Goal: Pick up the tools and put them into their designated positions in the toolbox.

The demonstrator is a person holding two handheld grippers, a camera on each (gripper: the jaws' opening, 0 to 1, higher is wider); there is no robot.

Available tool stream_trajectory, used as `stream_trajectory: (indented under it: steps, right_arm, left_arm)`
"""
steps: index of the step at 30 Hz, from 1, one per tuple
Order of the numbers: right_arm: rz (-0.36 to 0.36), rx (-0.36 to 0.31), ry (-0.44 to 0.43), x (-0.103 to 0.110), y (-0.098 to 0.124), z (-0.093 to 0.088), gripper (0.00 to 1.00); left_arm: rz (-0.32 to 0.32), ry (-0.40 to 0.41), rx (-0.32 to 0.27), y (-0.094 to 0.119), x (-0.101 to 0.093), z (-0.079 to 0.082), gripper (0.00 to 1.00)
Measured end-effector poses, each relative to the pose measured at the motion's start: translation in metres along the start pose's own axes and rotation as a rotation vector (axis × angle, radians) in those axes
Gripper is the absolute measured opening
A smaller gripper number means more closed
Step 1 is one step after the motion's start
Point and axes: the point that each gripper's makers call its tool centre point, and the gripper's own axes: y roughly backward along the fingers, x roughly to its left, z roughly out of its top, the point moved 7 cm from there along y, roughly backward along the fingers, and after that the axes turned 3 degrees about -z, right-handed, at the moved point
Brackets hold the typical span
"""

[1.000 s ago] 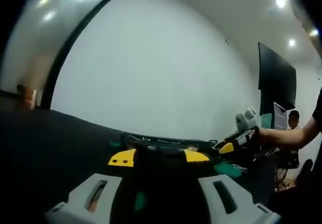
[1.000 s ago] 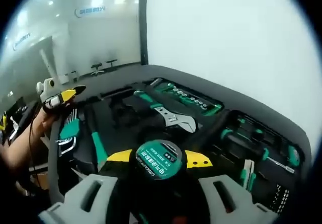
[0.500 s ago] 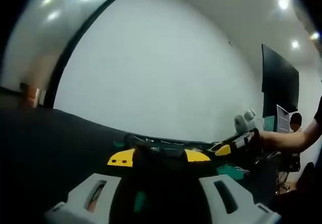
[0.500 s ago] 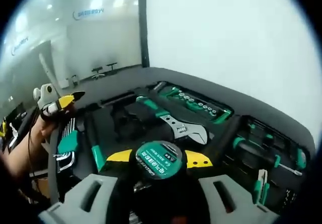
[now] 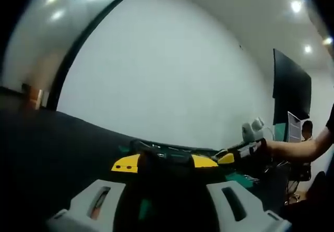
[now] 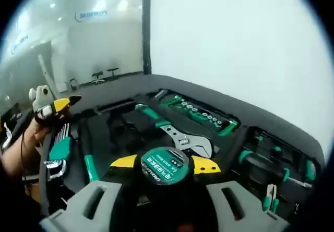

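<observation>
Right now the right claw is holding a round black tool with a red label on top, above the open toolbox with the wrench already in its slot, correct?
Nearly. The label on the round black tool is green, not red, as the right gripper view shows. The rest stands: the right claw holds it above the open toolbox, and the wrench lies in its slot.

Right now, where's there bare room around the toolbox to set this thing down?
The toolbox is crowded: adjustable wrench, socket row, screwdrivers. Bare black surface lies beyond its far rim toward the white wall, and around its far-left corner. The left gripper and hex keys crowd the left edge.
</observation>
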Motion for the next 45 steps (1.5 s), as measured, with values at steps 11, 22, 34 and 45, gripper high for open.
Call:
stream_trajectory:
  steps: [11,22,34,45]
  right_arm:
    - [0.057,-0.045,-0.023,0.003,0.011,0.017,0.47]
    - [-0.058,-0.051,-0.112,-0.007,0.007,0.010,0.23]
    - [-0.091,-0.058,-0.077,-0.011,0.004,0.003,0.17]
    - [-0.130,-0.052,-0.066,-0.013,-0.001,0.001,0.15]
  left_arm:
    - [0.001,0.006,0.001,0.001,-0.002,0.000,0.36]
    - [0.005,0.008,0.005,0.001,-0.003,-0.001,0.36]
    - [0.011,0.011,0.011,0.001,-0.007,-0.002,0.36]
    - [0.011,0.003,0.018,0.001,-0.007,-0.002,0.36]
